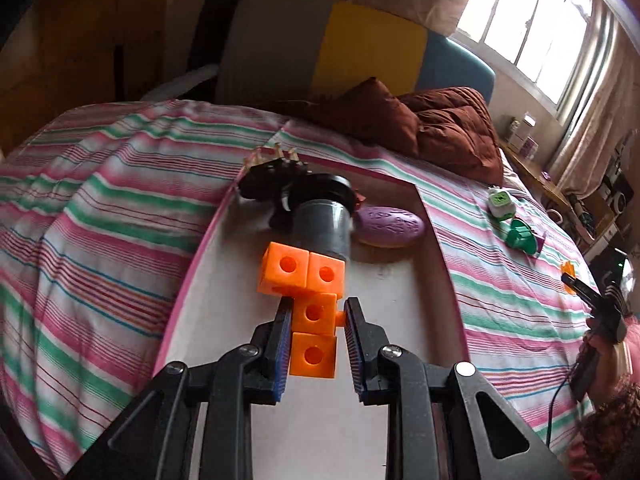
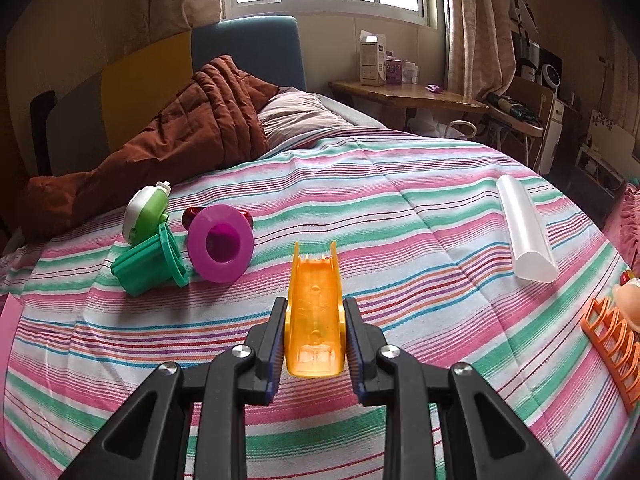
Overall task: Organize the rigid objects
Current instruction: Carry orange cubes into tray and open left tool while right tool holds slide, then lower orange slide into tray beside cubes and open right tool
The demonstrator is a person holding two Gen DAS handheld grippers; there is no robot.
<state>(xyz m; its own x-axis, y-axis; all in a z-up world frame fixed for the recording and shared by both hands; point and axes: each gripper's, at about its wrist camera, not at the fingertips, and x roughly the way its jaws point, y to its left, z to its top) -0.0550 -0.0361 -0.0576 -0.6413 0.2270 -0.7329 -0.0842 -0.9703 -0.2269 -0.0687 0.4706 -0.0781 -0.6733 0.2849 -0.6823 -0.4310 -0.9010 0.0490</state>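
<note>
Left wrist view: the left gripper has its fingers clenched on a piece of orange linked cubes — four cubes with round holes, two of them sticking out past the fingertips. The piece hangs over a pink-edged white tray lying on the striped bed. In the tray, just beyond the cubes, are a dark grey cylinder with a black flange, a purple oval object beside it, and a black toy at the far corner. To the right, on the bedspread, lie a small white-and-green item and a green plastic piece.

Right wrist view: the right gripper grasps a translucent orange channel-shaped piece between its fingers, held above the bedspread. Further off lie a green ribbed piece, a magenta ring-shaped part — just beside it — and a clear half-round tube well to the right.
</note>
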